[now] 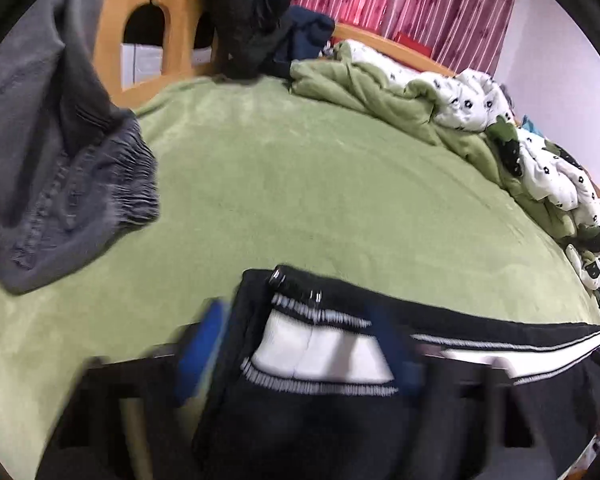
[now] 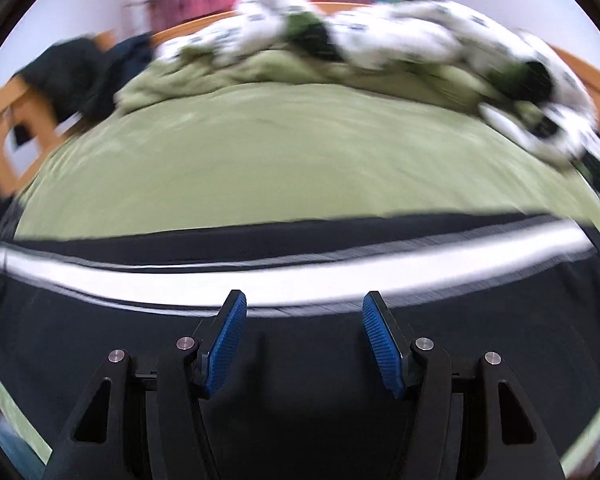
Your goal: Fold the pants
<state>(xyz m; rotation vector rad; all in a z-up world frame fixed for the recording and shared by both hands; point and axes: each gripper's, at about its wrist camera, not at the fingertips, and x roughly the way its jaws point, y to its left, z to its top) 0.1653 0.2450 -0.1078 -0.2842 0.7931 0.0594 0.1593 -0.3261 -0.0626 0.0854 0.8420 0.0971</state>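
The black pants (image 2: 300, 360) lie flat on the green bed (image 2: 260, 160), right under the right gripper (image 2: 304, 312), which is wide open, and between the blurry left gripper's (image 1: 300, 356) spread fingers, so next each should probably pinch an edge to fold.

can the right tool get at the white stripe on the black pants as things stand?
Probably yes. The right tool is open over the black pants, and the white stripe lies just ahead of its fingertips with nothing between. The frame is motion-blurred, so its height above the cloth is unclear.
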